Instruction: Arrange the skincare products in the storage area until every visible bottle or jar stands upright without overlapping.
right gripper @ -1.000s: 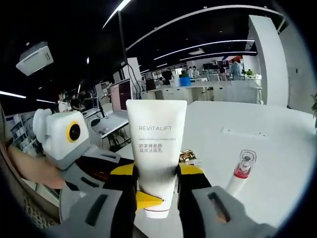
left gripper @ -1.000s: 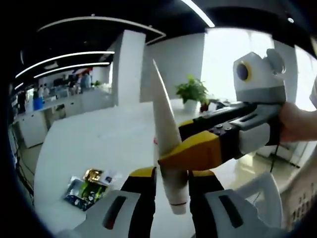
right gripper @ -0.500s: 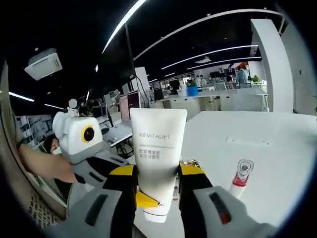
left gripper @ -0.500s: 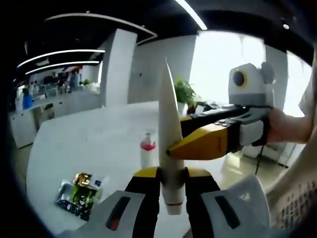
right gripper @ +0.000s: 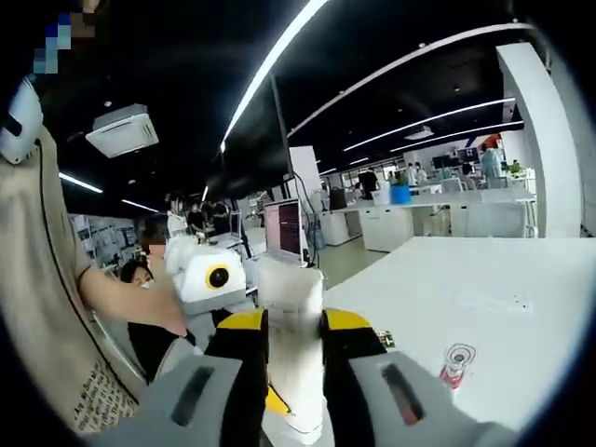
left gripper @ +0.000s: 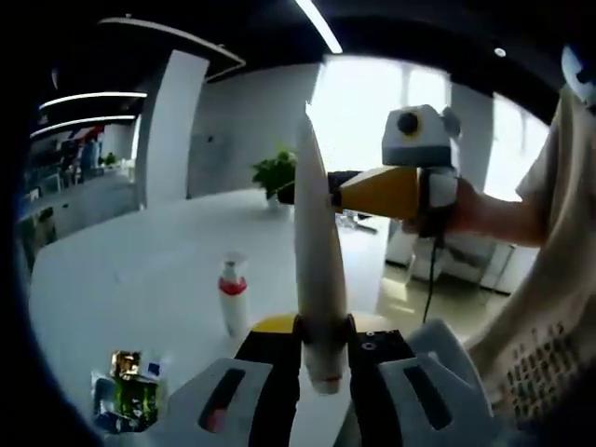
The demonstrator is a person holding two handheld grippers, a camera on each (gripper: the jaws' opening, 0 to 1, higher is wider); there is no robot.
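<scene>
Both claws — apparently — grip white tube point(left gripper: 319, 279).

A wide white surface point(left gripper: 140, 270) is stretching across an open office. A potted plant point(left gripper: 277, 177) is standing at its far edge, in front of bright windows point(left gripper: 372, 112). A colourful packet point(left gripper: 126, 400) is lying near the close edge. Long ceiling lights point(right gripper: 279, 56) are glowing overhead, and a monitor point(right gripper: 284, 228) is sitting on a distant desk.
</scene>
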